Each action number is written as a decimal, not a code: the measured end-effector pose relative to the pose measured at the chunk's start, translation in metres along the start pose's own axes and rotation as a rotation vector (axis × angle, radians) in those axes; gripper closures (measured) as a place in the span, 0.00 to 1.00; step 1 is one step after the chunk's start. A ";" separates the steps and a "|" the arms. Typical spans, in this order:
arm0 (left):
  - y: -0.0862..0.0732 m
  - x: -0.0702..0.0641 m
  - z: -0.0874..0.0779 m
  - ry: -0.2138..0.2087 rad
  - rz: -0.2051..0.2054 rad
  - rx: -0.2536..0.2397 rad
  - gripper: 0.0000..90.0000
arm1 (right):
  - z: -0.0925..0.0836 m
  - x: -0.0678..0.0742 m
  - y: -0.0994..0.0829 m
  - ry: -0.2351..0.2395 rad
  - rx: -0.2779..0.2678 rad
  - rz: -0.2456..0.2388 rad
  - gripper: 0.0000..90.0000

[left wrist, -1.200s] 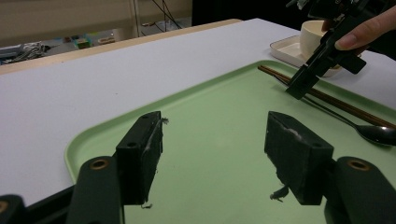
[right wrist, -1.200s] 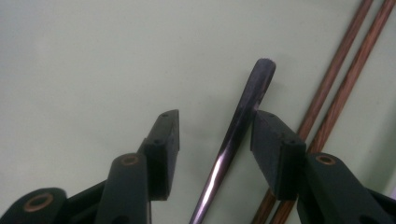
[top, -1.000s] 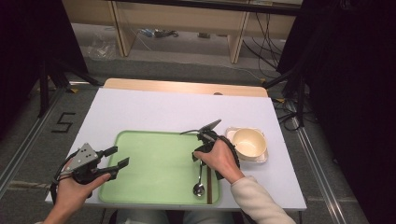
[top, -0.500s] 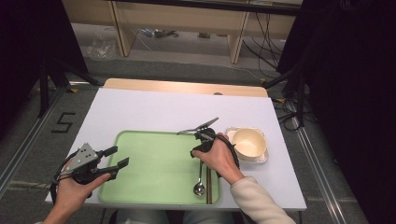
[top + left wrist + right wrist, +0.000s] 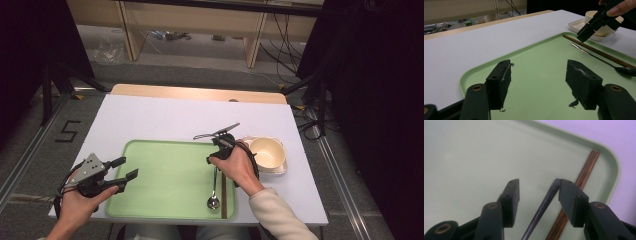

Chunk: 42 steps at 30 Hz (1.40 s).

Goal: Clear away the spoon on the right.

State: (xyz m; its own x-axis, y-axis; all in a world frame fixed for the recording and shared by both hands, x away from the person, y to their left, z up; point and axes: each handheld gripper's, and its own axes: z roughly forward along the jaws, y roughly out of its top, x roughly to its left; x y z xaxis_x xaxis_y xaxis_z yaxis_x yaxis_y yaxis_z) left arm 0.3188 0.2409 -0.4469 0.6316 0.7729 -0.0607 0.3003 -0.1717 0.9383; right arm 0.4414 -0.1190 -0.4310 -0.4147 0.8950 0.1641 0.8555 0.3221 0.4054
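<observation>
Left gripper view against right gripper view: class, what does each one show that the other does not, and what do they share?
Left gripper view alone: the cream bowl on its small white tray, the spoon's bowl end, and the right gripper's black fingers under a hand. Right gripper view alone: the spoon handle's tip between that gripper's own open fingers, lying against one of them. Both: the green tray, brown chopsticks by its rim, white tabletop.
</observation>
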 end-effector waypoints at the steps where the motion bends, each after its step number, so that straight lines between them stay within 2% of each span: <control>1: 0.000 0.000 0.000 0.000 0.000 0.001 0.41 | -0.002 -0.002 0.000 0.004 -0.002 0.003 0.58; 2: 0.000 0.000 0.000 0.001 0.000 0.001 0.41 | -0.004 -0.004 0.001 0.012 -0.018 -0.009 0.59; 3: 0.000 0.000 0.000 -0.002 0.000 -0.002 0.41 | -0.007 -0.004 0.002 0.007 -0.019 0.013 0.59; 8: 0.000 0.000 0.000 0.001 0.001 0.002 0.41 | -0.022 -0.019 0.005 0.005 -0.051 0.031 0.60; 10: 0.000 0.000 0.000 0.001 0.002 0.002 0.41 | -0.030 -0.022 0.006 0.000 -0.050 0.083 0.60; 11: 0.000 0.000 0.000 0.001 0.002 0.002 0.41 | -0.032 -0.031 0.006 -0.001 -0.079 0.034 0.61; 15: 0.000 -0.001 0.001 0.000 -0.008 0.002 0.41 | -0.045 -0.046 0.007 -0.013 -0.117 0.076 0.61; 16: 0.000 -0.001 0.001 0.000 -0.004 0.003 0.41 | -0.048 -0.051 0.007 -0.018 -0.123 0.068 0.61; 18: 0.000 -0.001 0.001 0.001 -0.006 0.002 0.41 | -0.053 -0.059 0.007 -0.035 -0.131 0.087 0.61; 19: 0.000 -0.001 0.001 0.001 -0.006 0.002 0.41 | -0.055 -0.063 0.006 -0.030 -0.130 0.094 0.61; 20: 0.000 -0.001 0.001 0.001 -0.007 0.002 0.41 | -0.058 -0.068 0.006 -0.035 -0.136 0.084 0.61; 22: 0.000 -0.001 0.001 0.001 -0.008 0.003 0.41 | -0.064 -0.074 0.005 -0.040 -0.136 0.128 0.61; 23: -0.001 -0.001 0.002 0.000 -0.021 -0.002 0.41 | -0.066 -0.081 0.005 -0.052 -0.149 0.095 0.61; 24: 0.000 0.000 0.002 -0.003 -0.004 0.002 0.41 | -0.068 -0.084 0.005 -0.058 -0.146 0.117 0.61; 26: -0.001 -0.001 0.002 -0.002 -0.014 0.001 0.41 | -0.073 -0.090 0.003 -0.067 -0.154 0.152 0.61; 27: 0.000 -0.001 0.002 -0.001 -0.011 0.002 0.41 | -0.074 -0.097 0.003 -0.072 -0.166 0.122 0.60; 28: 0.000 -0.001 0.002 -0.001 -0.010 0.002 0.41 | -0.077 -0.098 0.003 -0.085 -0.153 0.175 0.60; 29: 0.000 0.000 0.002 0.000 -0.004 0.003 0.41 | -0.079 -0.101 0.003 -0.087 -0.157 0.191 0.60; 30: 0.000 0.000 0.002 0.001 -0.004 0.003 0.41 | -0.081 -0.108 0.002 -0.091 -0.165 0.176 0.60; 31: 0.000 0.000 0.002 0.002 -0.004 0.003 0.41 | -0.083 -0.110 0.001 -0.105 -0.160 0.200 0.60; 32: 0.000 0.000 0.002 0.002 -0.005 0.002 0.41 | -0.086 -0.117 0.000 -0.102 -0.162 0.180 0.61; 34: 0.000 0.000 0.002 0.009 -0.005 0.010 0.41 | -0.091 -0.123 -0.001 -0.117 -0.175 0.223 0.61; 35: 0.000 0.001 0.003 0.010 -0.007 0.012 0.41 | -0.093 -0.129 -0.002 -0.132 -0.176 0.207 0.61; 36: 0.000 0.000 0.003 0.009 -0.013 0.010 0.41 | -0.095 -0.133 -0.003 -0.135 -0.175 0.221 0.60; 38: 0.000 0.000 0.003 0.010 -0.012 0.009 0.40 | -0.099 -0.142 -0.006 -0.159 -0.190 0.207 0.60; 39: 0.000 -0.001 0.004 0.009 -0.025 0.008 0.40 | -0.101 -0.144 -0.007 -0.158 -0.187 0.223 0.61; 41: 0.000 -0.001 0.004 0.007 -0.026 0.006 0.40 | -0.102 -0.151 -0.008 -0.161 -0.188 0.215 0.63; 42: 0.000 0.000 0.004 0.002 -0.020 0.007 0.40 | -0.102 -0.153 -0.009 -0.157 -0.186 0.226 0.64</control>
State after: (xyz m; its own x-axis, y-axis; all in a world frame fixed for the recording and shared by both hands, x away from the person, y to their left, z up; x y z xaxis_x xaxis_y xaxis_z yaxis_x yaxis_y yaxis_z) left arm 0.3216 0.2380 -0.4487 0.6238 0.7777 -0.0783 0.3175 -0.1606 0.9346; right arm 0.4654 -0.2904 -0.3684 -0.1553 0.9787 0.1341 0.8433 0.0606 0.5340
